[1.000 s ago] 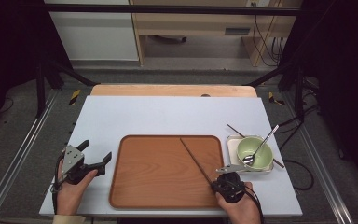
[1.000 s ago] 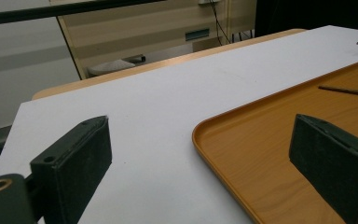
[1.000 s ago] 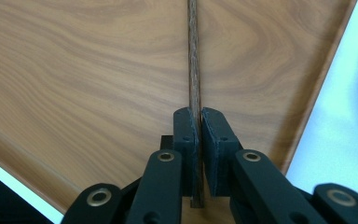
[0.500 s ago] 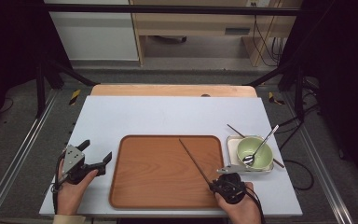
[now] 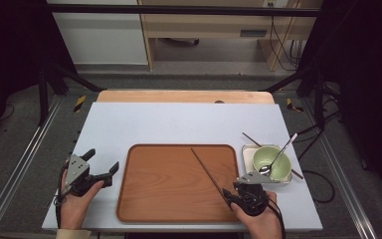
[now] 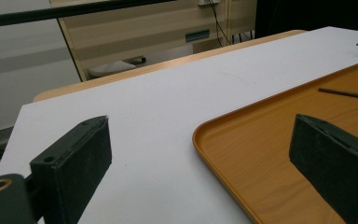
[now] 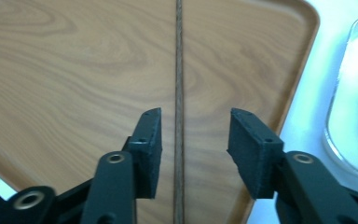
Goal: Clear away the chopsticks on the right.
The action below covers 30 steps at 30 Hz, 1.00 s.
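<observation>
The right gripper, jaws just parted, straddled a chopstick on the wooden tray; the left gripper stood open. A nudge risked rolling it.

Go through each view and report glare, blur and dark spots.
High view: table evenly lit, dark around it, soft. Left gripper view: tray sharp, background cabinet softer. Right gripper view: dish washed out by glare, chopstick slightly blurred.

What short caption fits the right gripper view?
Right gripper, jaws just opened, straddles a chopstick lying on the wooden tray.
</observation>
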Motion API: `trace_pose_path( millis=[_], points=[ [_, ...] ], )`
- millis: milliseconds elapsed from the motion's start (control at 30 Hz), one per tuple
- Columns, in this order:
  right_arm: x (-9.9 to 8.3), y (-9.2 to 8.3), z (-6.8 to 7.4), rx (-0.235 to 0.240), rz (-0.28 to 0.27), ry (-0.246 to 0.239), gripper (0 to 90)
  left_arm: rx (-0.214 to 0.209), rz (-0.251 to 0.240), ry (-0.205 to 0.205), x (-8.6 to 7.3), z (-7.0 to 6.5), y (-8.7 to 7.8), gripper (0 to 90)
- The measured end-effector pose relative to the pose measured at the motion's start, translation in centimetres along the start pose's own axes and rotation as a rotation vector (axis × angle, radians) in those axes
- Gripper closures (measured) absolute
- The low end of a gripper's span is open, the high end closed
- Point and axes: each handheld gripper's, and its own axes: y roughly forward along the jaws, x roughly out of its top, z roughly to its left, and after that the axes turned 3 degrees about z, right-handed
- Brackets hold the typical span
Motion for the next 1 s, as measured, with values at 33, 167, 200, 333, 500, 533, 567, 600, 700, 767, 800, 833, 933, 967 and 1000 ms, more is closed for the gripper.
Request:
trace_pose_path(
  millis=[33, 167, 200, 333, 500, 533, 567, 600, 700, 767, 800, 833, 933, 967, 1000],
  points=[
    [0.0, 0.0, -0.1, -0.004, -0.004, 0.002, 49.7, 0.000, 0.000, -0.001, 0.0, 0.0, 0.0, 5.4],
    [0.1, -0.1, -0.3, -0.023, -0.026, 0.000, 43.0, 0.002, 0.000, -0.001, 0.0, 0.1, 0.0, 5.4],
    [0.1, -0.2, -0.3, -0.027, -0.032, 0.014, 41.4, 0.004, -0.001, -0.002, 0.0, 0.1, -0.1, 5.4],
    [0.3, -0.6, -0.4, -0.047, -0.079, 0.019, 32.7, 0.005, -0.003, -0.002, 0.0, 0.1, -0.1, 5.4],
    [0.6, -1.4, -0.5, -0.089, -0.136, -0.002, 28.3, 0.008, -0.005, -0.004, 0.0, 0.3, -0.2, 5.4],
    [0.7, -1.6, -0.7, -0.091, -0.151, 0.003, 26.7, 0.009, -0.004, -0.006, 0.0, 0.3, -0.2, 5.4],
    [0.7, -1.6, -0.7, -0.091, -0.151, 0.003, 26.7, 0.009, -0.004, -0.006, 0.0, 0.3, -0.2, 5.4],
    [0.8, -1.9, -0.8, -0.094, -0.162, -0.001, 25.3, 0.009, -0.005, -0.006, 0.0, 0.3, -0.2, 5.4],
    [0.9, -2.7, -1.3, -0.116, -0.206, -0.001, 22.2, 0.010, -0.009, -0.007, 0.0, 0.3, -0.2, 5.4],
    [0.8, -3.4, -2.0, -0.133, -0.241, 0.017, 20.3, 0.008, -0.008, -0.006, 0.0, 0.3, -0.2, 5.5],
    [0.8, -3.4, -2.0, -0.133, -0.241, 0.017, 20.3, 0.008, -0.007, -0.004, 0.0, 0.3, -0.2, 5.5],
    [0.6, -3.8, -2.5, -0.147, -0.260, 0.032, 18.9, 0.007, -0.005, -0.003, 0.0, 0.3, -0.2, 5.7],
    [0.4, -4.1, -3.0, -0.165, -0.277, 0.036, 17.7, 0.007, -0.005, -0.003, 0.0, 0.3, -0.2, 5.6],
    [0.3, -4.4, -3.3, -0.177, -0.287, 0.039, 17.3, 0.007, -0.006, -0.004, 0.0, 0.3, -0.2, 5.6],
    [0.2, -5.0, -3.9, -0.203, -0.313, 0.040, 16.2, 0.009, -0.006, -0.004, 0.0, 0.4, -0.2, 5.6]
  ],
)
